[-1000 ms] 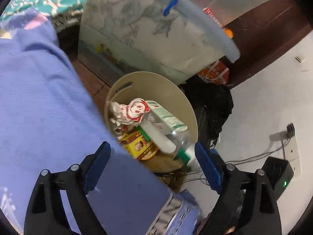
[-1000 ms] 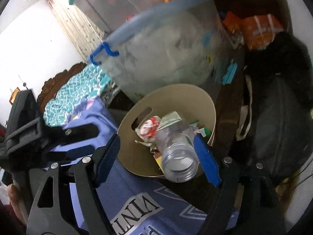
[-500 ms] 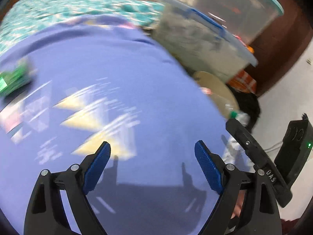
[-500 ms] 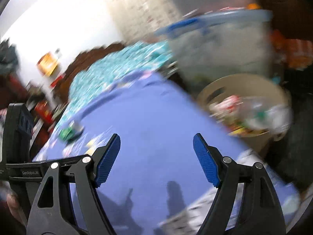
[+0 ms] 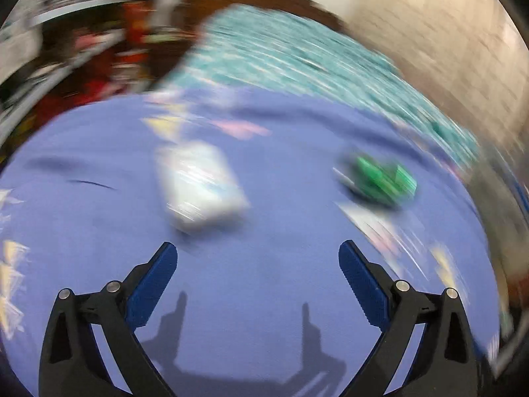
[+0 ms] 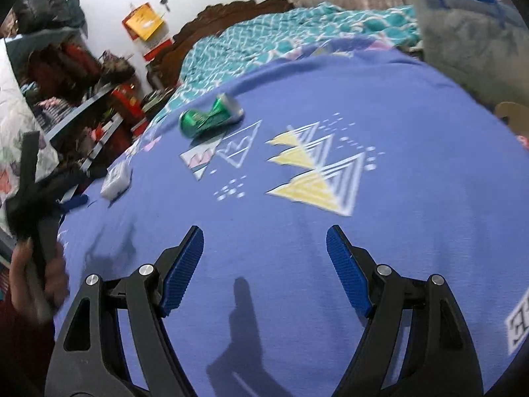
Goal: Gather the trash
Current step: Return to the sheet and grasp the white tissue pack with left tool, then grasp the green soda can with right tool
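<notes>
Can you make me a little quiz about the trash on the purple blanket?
1. True or false: the crushed green metal can lies on the purple printed blanket.
2. Which is nearer the left gripper: A, the white plastic packet, or B, the can?
3. Fill in: both the left gripper and the right gripper hold ____.

Key: 1 true. 2 A. 3 nothing.
</notes>
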Motion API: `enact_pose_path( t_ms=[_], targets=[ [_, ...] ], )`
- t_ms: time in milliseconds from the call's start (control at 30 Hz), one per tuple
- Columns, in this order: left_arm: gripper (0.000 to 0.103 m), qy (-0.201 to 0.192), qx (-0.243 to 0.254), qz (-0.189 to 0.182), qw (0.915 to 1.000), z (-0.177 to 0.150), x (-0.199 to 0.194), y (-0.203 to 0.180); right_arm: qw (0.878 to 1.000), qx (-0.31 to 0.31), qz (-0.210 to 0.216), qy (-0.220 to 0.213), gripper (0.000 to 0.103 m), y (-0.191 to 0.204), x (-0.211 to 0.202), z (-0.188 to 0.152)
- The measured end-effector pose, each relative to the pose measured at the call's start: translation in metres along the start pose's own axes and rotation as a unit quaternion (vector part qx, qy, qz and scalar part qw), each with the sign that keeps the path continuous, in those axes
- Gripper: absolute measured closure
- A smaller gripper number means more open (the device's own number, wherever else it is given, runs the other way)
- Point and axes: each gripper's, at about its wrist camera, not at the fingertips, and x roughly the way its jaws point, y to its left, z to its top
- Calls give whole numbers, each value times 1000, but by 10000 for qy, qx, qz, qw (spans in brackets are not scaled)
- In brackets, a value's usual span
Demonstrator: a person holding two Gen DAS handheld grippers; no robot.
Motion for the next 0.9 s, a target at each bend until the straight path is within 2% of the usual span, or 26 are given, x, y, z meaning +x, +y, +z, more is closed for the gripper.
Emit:
enact_pose_path(
  t_ms=[67, 133, 300, 367, 400, 433, 467, 533, 633, 700, 733, 833, 900],
  targets=[
    [9, 110, -441, 307, 9985, 20, 20, 29, 9999, 56, -10, 90, 26, -2, 4, 1],
    [9, 377, -750, 254, 9962, 32, 42, 45, 9998, 178, 29, 119, 26, -7, 4, 0],
    [9, 659, -457, 47, 9968, 41, 76, 25, 9997, 187, 38, 144, 25, -6, 7, 3],
    [16, 728, -388, 35, 9966, 33, 84, 20, 9997, 130, 58, 203, 24, -4, 11, 9],
    [39, 629, -251, 93, 9977, 29, 79, 14, 9997, 84, 77, 235, 24, -4, 15, 14],
    [38, 637, -141, 58, 9979, 24, 77, 8, 9996, 44, 54, 262, 25, -4, 19, 19],
    [39, 660, -92, -163, 9976, 17, 72, 2, 9995, 15, 39, 299, 24, -3, 26, 29],
    [39, 667, 188, -570, 9960, -2, 64, -16, 9990, 119, 321, 299, 24, 0, 41, 55],
    [38, 412, 1036, -504, 9925, -31, 47, -55, 9976, 103, 665, 139, 24, 12, 66, 95],
    [38, 375, 1177, -704, 9898, -38, 42, -64, 9945, 346, 960, 244, 25, 20, 87, 113],
    [37, 376, 1256, -653, 9892, -38, 42, -67, 9901, 594, 1204, 407, 26, 23, 103, 122],
    [37, 542, 960, -846, 9903, -33, 52, -58, 9716, 1412, 1689, 868, 36, 30, 149, 136],
    [37, 521, 801, -928, 9911, -30, 54, -54, 9621, 1824, 1789, 951, 38, 30, 168, 139]
  ],
)
